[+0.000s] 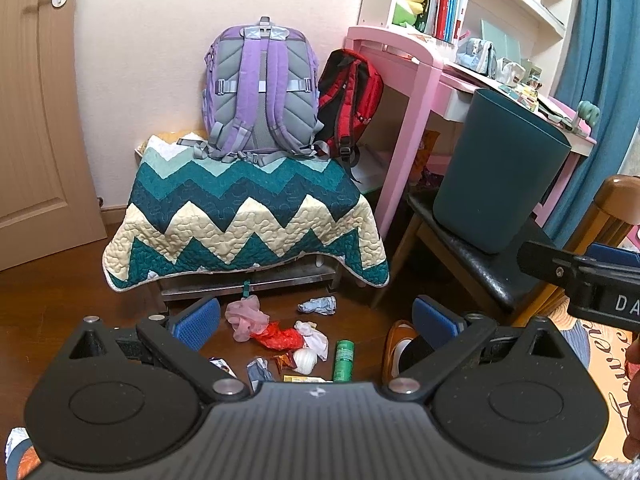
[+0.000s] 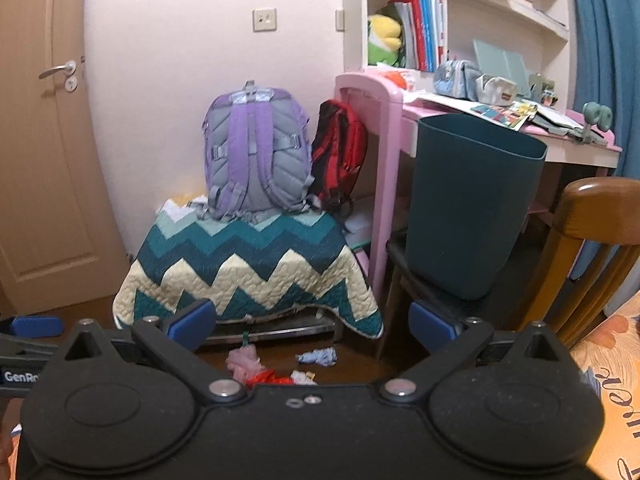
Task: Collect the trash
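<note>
Left view only: the whole litter pile on the wood floor, left to right a pink wad (image 1: 244,315), red wrapper (image 1: 278,336), blue crumpled scrap (image 1: 318,305), white paper (image 1: 314,338) and green tube (image 1: 343,360), all near one another in front of the quilt-covered bench (image 1: 244,216).
Right view only: a wall switch plate (image 2: 264,20) above the purple backpack (image 2: 256,152); the pile is mostly hidden behind the gripper body.
Left gripper (image 1: 316,320): released, blue pads wide apart, empty, hovering over the litter.
Right gripper (image 2: 312,326): released, empty, pointed level at the bench and the dark bin (image 2: 472,200).
Bin: upright on the black chair seat (image 1: 476,264), beside the pink desk (image 2: 384,128).
Hard to make out: small wrappers at the near edge of the pile, cut off by the left gripper.
</note>
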`<act>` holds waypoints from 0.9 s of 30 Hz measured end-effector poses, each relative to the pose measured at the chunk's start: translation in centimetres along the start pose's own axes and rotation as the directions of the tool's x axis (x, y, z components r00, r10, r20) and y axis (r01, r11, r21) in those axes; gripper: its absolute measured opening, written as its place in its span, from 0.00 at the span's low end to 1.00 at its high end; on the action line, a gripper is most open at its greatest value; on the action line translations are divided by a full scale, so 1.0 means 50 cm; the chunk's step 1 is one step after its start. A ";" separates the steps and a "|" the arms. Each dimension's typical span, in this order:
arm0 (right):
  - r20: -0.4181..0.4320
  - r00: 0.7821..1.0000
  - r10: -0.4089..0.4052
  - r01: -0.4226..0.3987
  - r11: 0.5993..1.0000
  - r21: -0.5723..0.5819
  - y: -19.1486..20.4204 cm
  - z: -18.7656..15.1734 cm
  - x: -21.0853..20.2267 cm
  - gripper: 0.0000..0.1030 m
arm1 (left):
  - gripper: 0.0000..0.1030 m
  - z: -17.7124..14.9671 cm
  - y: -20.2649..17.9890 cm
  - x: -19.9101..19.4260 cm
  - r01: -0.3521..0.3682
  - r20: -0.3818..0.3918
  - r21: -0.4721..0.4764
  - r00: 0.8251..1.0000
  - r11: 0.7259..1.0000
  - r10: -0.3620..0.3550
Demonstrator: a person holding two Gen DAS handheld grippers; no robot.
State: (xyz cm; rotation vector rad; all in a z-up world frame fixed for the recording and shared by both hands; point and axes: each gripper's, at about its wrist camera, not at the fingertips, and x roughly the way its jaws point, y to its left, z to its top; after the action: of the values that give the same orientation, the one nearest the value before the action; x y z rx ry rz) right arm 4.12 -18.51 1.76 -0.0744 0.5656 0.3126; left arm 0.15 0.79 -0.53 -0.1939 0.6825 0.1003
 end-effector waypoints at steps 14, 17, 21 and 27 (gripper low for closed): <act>-0.057 0.998 0.036 -0.037 0.999 -0.012 -0.008 0.013 -0.009 1.00 | 1.00 0.015 -0.005 -0.009 -0.001 0.014 0.009 1.000 1.000 0.001; -0.057 0.998 0.034 -0.035 0.999 -0.009 -0.011 0.015 -0.010 1.00 | 1.00 0.020 -0.009 -0.012 0.002 0.016 0.018 1.000 1.000 -0.003; -0.058 0.998 0.036 -0.036 0.999 -0.010 -0.012 0.017 -0.010 1.00 | 1.00 0.029 -0.017 -0.014 0.006 0.012 0.028 1.000 1.000 -0.007; -0.070 0.997 0.036 -0.037 0.999 -0.007 -0.011 0.019 -0.010 1.00 | 1.00 0.038 -0.020 -0.017 0.027 -0.008 0.023 1.000 0.999 -0.027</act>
State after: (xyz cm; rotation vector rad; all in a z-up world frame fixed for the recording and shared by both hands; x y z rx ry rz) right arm 4.37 -19.02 2.84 -0.0837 0.6356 0.3488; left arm 0.81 0.21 1.59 -0.1809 0.6883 0.0656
